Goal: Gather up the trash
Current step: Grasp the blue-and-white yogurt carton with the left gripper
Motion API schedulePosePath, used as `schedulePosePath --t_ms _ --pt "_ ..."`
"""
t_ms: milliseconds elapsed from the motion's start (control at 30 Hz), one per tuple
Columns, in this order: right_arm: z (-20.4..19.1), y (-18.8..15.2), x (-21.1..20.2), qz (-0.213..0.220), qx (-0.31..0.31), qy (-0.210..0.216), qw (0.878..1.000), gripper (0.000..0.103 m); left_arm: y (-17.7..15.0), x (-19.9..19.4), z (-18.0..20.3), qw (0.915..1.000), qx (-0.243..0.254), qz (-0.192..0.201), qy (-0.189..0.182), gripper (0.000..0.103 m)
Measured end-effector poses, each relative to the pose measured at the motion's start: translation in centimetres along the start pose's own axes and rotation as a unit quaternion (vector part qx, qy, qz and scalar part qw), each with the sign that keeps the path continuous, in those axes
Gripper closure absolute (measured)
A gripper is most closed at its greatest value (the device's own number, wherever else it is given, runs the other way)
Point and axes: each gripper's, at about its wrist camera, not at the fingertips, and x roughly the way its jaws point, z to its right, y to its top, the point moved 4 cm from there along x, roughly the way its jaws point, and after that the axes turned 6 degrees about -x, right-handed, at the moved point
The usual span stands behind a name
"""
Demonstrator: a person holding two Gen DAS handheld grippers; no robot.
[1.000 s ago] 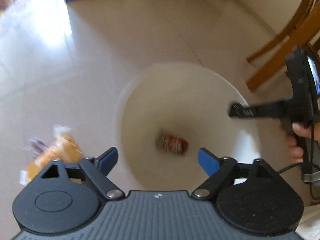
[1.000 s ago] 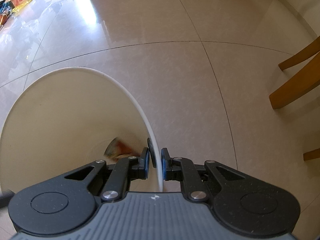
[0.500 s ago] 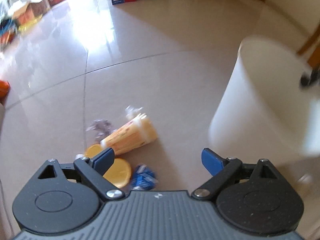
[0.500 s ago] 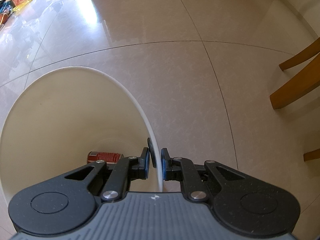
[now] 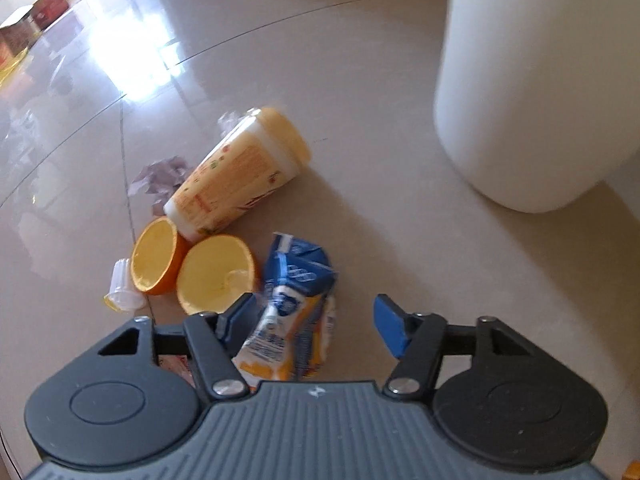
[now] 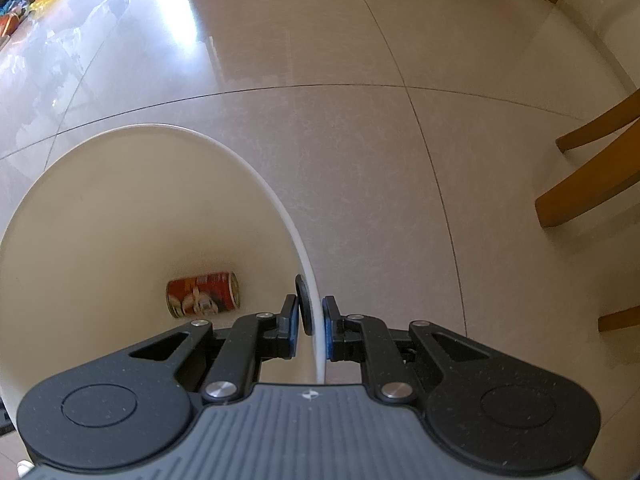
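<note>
Carton (image 5: 294, 312), crumpled, blue and yellow, lies on the floor between your left gripper's (image 5: 316, 322) closing jaws, long axis running along the fingers; only the left pad looks in contact. Your right gripper (image 6: 311, 330) stays out of it, clamped on the bin rim (image 6: 298, 248).

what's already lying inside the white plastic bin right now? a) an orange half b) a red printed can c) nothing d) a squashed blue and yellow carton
b: the right wrist view shows a red printed can lying on its side at the bottom of the white plastic bin, while the squashed blue and yellow carton and the hollowed orange halves lie on the floor outside it.
</note>
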Motion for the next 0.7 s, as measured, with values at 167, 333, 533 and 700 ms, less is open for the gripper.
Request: schedulePosePath --t_ms 167,333,533,700 --pt "-0.4 0.0 -0.1 0.000 -0.001 -0.002 1.000 0.088 -0.4 2.1 -1.6 0.9984 -0.038 -0.034 -0.024 0.047" --pt "-0.3 0.0 -0.2 0.000 0.003 -0.001 1.000 0.088 -0.8 3.0 -1.1 0.9980 -0.029 -0.050 -0.025 0.049" --pt "-0.2 -0.2 -0.1 0.001 -0.001 -0.003 1.000 0.088 -0.6 4.1 -1.6 0.9963 -0.060 -0.059 -0.020 0.061" --pt "-0.2 0.0 -0.1 0.000 0.002 -0.003 1.000 0.088 -0.6 3.8 -2.5 0.9940 -0.087 -0.063 -0.020 0.079"
